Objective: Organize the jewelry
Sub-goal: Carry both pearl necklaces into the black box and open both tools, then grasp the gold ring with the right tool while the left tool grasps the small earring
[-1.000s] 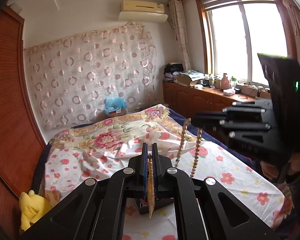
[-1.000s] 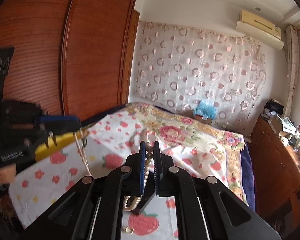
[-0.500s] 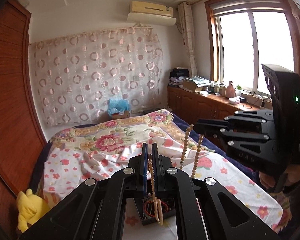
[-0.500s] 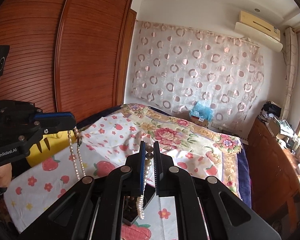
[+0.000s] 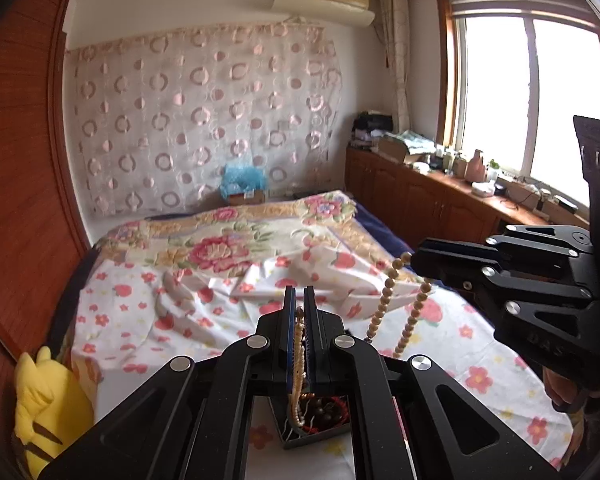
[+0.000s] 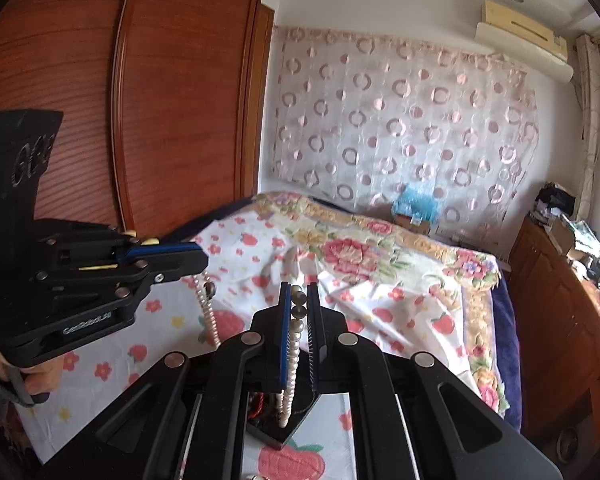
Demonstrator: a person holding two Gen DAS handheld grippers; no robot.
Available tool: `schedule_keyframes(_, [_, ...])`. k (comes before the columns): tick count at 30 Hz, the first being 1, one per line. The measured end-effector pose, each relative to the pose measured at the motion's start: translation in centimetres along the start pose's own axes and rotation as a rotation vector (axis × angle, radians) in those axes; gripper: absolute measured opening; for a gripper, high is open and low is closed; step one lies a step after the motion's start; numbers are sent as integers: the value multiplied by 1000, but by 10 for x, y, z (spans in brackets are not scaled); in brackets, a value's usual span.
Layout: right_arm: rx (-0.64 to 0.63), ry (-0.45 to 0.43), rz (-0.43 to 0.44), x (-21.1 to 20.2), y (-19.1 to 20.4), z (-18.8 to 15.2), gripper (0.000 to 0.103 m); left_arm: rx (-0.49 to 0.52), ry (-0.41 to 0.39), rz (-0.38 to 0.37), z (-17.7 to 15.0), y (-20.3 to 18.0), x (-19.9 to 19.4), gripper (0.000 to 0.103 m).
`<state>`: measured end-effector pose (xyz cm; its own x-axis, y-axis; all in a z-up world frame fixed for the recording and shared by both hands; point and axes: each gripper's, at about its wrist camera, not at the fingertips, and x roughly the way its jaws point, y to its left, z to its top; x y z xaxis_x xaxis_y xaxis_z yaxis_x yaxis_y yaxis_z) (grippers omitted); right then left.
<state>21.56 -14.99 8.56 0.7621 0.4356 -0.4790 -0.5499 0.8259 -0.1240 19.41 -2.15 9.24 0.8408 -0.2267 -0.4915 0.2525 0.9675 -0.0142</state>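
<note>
Both grippers hold one long necklace of cream pearl-like beads in the air above the bed. My left gripper (image 5: 299,292) is shut on the necklace (image 5: 298,344); it shows at the left of the right wrist view (image 6: 198,264) with beads (image 6: 209,316) hanging from it. My right gripper (image 6: 299,292) is shut on the same necklace (image 6: 294,344); it shows at the right of the left wrist view (image 5: 416,258) with two strands (image 5: 384,304) hanging down. Below both grippers a black jewelry box (image 5: 320,432) lies on the bed, holding dark and red beads; it also shows in the right wrist view (image 6: 278,434).
The bed has a white flowered sheet (image 5: 180,312) and a floral quilt (image 5: 228,248). A yellow plush toy (image 5: 48,404) lies at the bed's left edge. A wooden wardrobe (image 6: 100,100) stands left, and a cluttered wooden counter (image 5: 452,196) stands under the window.
Both grippers have risen with the necklace, the bed dropping lower in both views. The black jewelry box has come into view below them, with the strands hanging toward it.
</note>
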Motion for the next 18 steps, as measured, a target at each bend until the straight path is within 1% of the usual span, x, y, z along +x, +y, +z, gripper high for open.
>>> schedule_keyframes(7, [43,103,28,41,3,-37,9,-26,64,-6,-23,6,21,4])
schedule_keyframes(10, [63,129,36,52,5,-48,9,-21,82,-3,-31,5,26,4])
schedule_keyframes(11, [66,132,38,53,6,-51,12,-21,87,-2,-33,5,26,4])
schedule_keyframes(12, [67,131,41,54,6,-52,19,-22,89,-2,-34,5,27,6])
schedule_keyframes(13, [70,126,42,53,6,-53,24,-25,94,-5,-38,5,26,8])
schedule_keyframes(14, [72,122,42,52,6,-53,35,-26,96,-7,-40,5,25,15])
schedule_keyframes(16, [84,112,43,48,4,-57,37,-22,96,-2,-46,4,23,20])
schedule_keyframes(18, [91,111,48,44,1,-60,37,-15,107,-1,-55,3,21,20])
